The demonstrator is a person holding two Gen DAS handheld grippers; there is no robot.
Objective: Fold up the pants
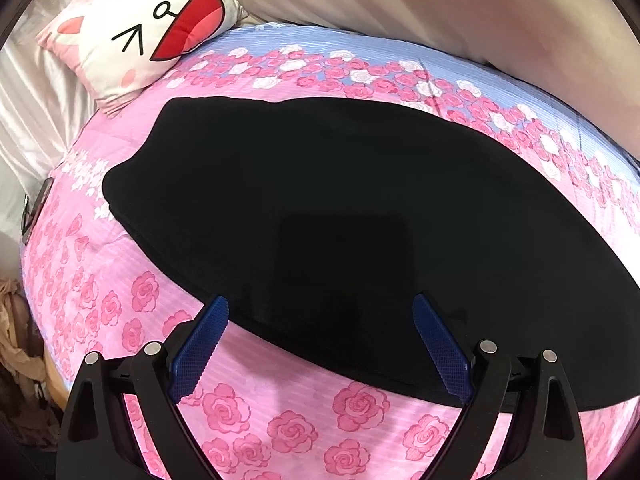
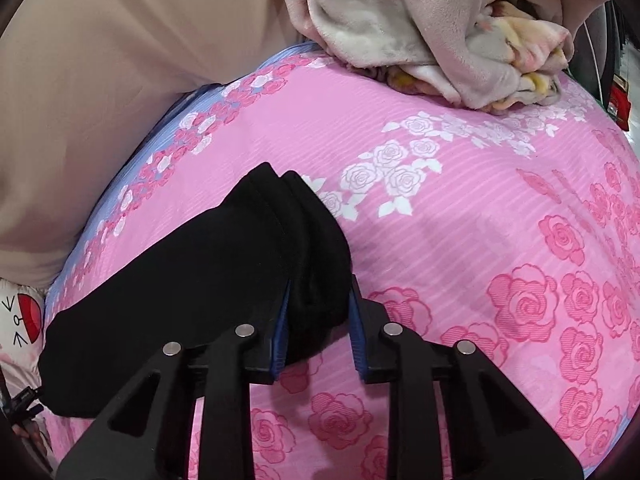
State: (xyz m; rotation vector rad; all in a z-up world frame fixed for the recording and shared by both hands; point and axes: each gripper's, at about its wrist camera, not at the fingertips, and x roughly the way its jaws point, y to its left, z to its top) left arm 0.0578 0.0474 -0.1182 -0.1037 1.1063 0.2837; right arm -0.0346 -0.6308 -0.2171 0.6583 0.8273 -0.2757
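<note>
Nearest my right wrist camera: the right gripper (image 2: 318, 316), its 2 blue pads bracketing a bunched end of the pants (image 2: 192, 276). The jaws stand narrow with black cloth filling the gap and both pads look pressed against it, so I read this as a grasp on the pants end, though the dark fabric hides the exact contact line. From this gripper the pants run away to the left and slightly toward the camera, ending low at the left edge of the view, near the pillow (image 2: 22, 316). In the left wrist view the left gripper (image 1: 320, 340) is spread wide and holding nothing; its tips sit at the near edge of the pants, the cloth lying just ahead of and partly between them. There the pants are a broad flat black slab on the bedspread (image 1: 280, 420), long axis running left to right across the view, so the left jaws face the long side square on. Judgement: the right hand is the 1 engaged, at the end; the left is close to the near long edge but has not gripped. The coming fold turns on carrying the held end along that long axis. Writing: 0 readable words or labels; the pillow shows only a drawn cartoon face. A crumpled blanket (image 2: 420, 28) lies well beyond the pants.
</note>
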